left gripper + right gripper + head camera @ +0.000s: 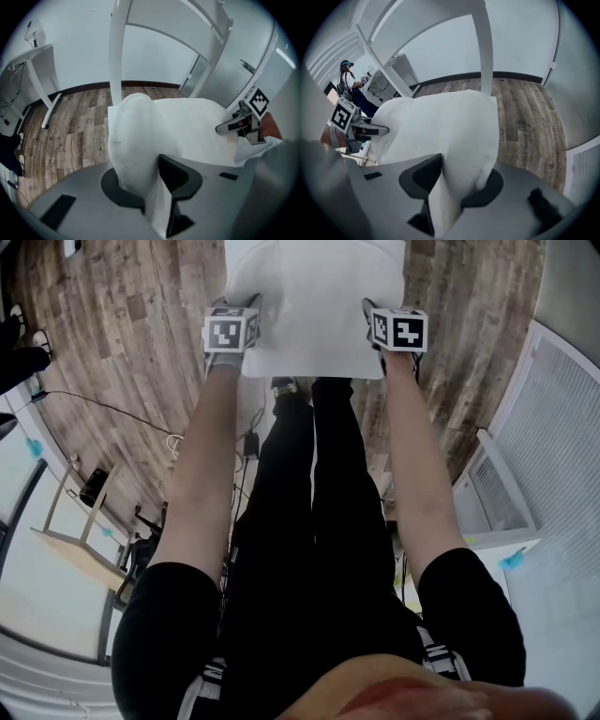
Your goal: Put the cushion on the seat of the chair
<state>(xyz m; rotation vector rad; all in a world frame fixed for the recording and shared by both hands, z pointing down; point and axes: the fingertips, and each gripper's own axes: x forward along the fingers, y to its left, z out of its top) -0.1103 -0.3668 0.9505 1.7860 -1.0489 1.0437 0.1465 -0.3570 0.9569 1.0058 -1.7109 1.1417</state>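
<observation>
Head view: left gripper (251, 304) and right gripper (371, 307) are each clamping a near corner of the cushion (314, 310), chair (117, 51) frame rising just behind it.

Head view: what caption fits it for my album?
Both the left gripper and right gripper hold a white cushion.

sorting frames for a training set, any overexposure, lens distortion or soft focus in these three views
Head view: the cushion is overexposed, nearly textureless white; the floor planks bow from fisheye distortion. Left gripper view: black vignette in the corners; the chair post curves. Right gripper view: same vignette; the nearest cushion fold looks soft, the floor planks are sharp.
</observation>
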